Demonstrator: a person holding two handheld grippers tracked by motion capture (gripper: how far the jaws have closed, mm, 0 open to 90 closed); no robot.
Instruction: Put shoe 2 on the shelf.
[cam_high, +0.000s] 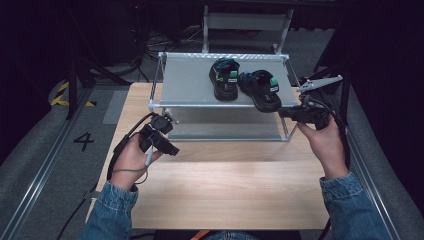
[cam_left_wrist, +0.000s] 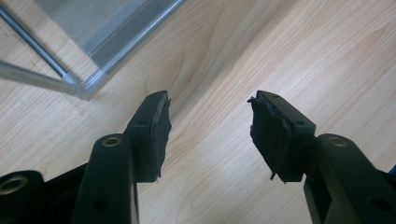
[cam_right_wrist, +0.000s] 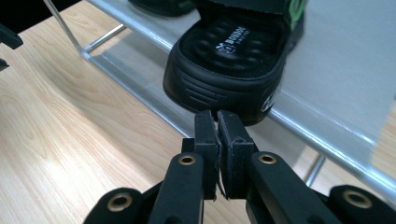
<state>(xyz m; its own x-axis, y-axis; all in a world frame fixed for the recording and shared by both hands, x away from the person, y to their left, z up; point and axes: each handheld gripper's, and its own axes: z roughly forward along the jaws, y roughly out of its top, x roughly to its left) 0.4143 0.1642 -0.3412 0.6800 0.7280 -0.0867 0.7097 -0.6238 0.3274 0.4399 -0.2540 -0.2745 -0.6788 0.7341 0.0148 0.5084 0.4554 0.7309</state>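
On shelf rack (cam_high: 190, 80), 2 sandals (cam_high: 226, 77) rest.

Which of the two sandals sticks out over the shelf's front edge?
The right sandal, nearest the right hand-held gripper; its heel overhangs the rack. The left sandal sits fully on the shelf.

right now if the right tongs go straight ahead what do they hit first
Most likely the heel of the black sandal that overhangs the rack's upper shelf edge; the shut right tongs sit just short of it, though the gap is hard to judge.

A wooden table (cam_high: 225, 195) sits on grey floor marked 4 (cam_high: 83, 141).
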